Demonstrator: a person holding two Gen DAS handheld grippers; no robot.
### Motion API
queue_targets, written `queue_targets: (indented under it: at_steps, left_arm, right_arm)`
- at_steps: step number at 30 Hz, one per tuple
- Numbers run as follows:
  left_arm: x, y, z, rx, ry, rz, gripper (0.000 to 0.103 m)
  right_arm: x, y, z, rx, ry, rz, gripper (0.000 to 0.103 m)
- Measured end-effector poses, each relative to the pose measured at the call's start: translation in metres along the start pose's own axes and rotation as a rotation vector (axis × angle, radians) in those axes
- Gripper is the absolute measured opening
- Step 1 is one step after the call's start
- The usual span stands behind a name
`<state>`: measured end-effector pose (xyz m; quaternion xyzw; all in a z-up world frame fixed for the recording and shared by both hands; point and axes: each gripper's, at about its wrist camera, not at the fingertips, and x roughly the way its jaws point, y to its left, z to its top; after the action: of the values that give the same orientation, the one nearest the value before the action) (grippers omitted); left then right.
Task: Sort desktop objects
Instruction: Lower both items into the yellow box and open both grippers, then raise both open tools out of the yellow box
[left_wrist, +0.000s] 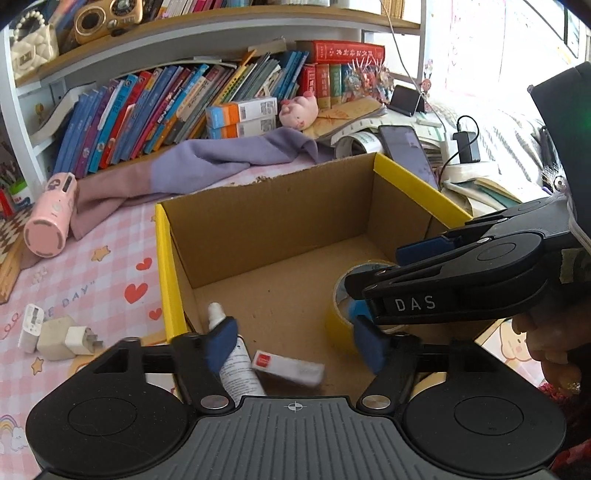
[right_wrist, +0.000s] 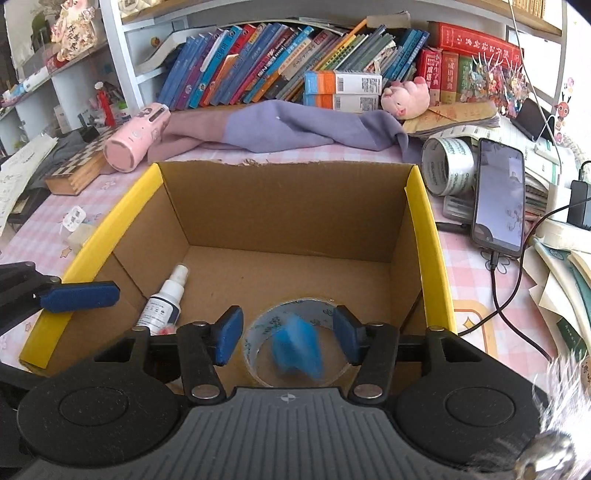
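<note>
You are holding the left gripper (left_wrist: 295, 341) released over the near part of the cardboard box (left_wrist: 280, 225), and nothing is sitting between its blue pads (left_wrist: 221, 341). Just below the gap a small white carton with a red mark (left_wrist: 288, 367) is lying blurred on the box floor, touching a white spray bottle (left_wrist: 232, 354) that is lying beside the left pad along the yellow-edged left wall.

You are holding the right gripper (right_wrist: 288, 338) released too, its pads apart over a roll of clear tape (right_wrist: 295, 343) lying flat in the box's near right part. A blurred blue piece (right_wrist: 297, 349) is showing inside the roll's ring, free of both pads; what it is you cannot tell.

Farther out, white charger plugs (left_wrist: 61, 336) are lying on the pink checked tabletop (left_wrist: 103, 273) left of the box. Beyond the box a pink bottle (left_wrist: 51, 216) is lying on its side beside a purple cloth (left_wrist: 207, 166), and a phone (right_wrist: 498, 199) and a second tape roll (right_wrist: 448, 170) are lying to the right. Leaning books (left_wrist: 147, 110) and a pink plush toy (left_wrist: 299, 109) are filling the back.
</note>
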<state>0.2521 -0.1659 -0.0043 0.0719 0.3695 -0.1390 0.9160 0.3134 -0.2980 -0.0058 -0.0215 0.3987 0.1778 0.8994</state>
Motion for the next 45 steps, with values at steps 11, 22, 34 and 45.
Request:
queue_targets:
  at_steps: [11,22,34,45]
  left_arm:
    - [-0.024,0.0,-0.008,0.006,-0.056,0.031,0.073]
    - [-0.059,0.008,-0.028,0.015,-0.121,0.024,0.073]
    - [-0.108,0.026,-0.069,0.018,-0.157,-0.03,0.073]
    - [-0.15,0.042,-0.11,0.066,-0.148,-0.082,0.073]
  right_arm:
    - [-0.024,0.012,-0.005,-0.007,-0.066,-0.013,0.06]
    - [-0.054,0.039,-0.02,-0.001,-0.122,-0.061,0.061]
    - [-0.102,0.083,-0.064,0.069,-0.167,-0.172,0.062]
    - [-0.138,0.129,-0.116,0.161,-0.174,-0.25,0.064]
